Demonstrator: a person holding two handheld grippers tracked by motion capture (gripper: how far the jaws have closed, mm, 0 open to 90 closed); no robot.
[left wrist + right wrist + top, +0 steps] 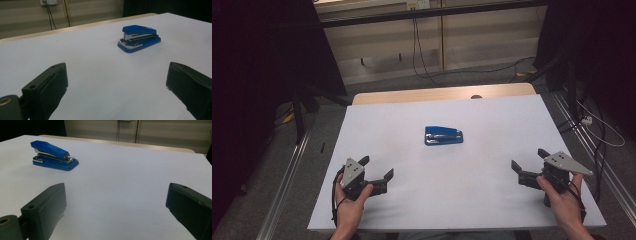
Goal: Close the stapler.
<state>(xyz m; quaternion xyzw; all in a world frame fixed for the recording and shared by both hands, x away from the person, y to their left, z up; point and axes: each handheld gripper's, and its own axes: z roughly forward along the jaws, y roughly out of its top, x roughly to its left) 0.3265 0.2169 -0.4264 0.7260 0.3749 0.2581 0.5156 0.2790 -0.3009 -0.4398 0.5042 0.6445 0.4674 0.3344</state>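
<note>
A blue stapler (443, 135) lies flat near the middle of the white table (492, 115). My left gripper (376, 167) rests at the front left, held in a hand, jaws wide open and empty. In the left gripper view the stapler (139, 38) sits ahead and to the right, well beyond the open gripper (117, 82). My right gripper (530, 159) rests at the front right, also open and empty. In the right gripper view the stapler (53, 156) lies far off at the upper left of the gripper (116, 203).
The table's wooden far edge (442, 93) shows beyond the white sheet. Cables (422, 55) hang down the back wall, and more trail on the floor at the right (597, 125). Metal rails (287, 175) run along both sides of the table.
</note>
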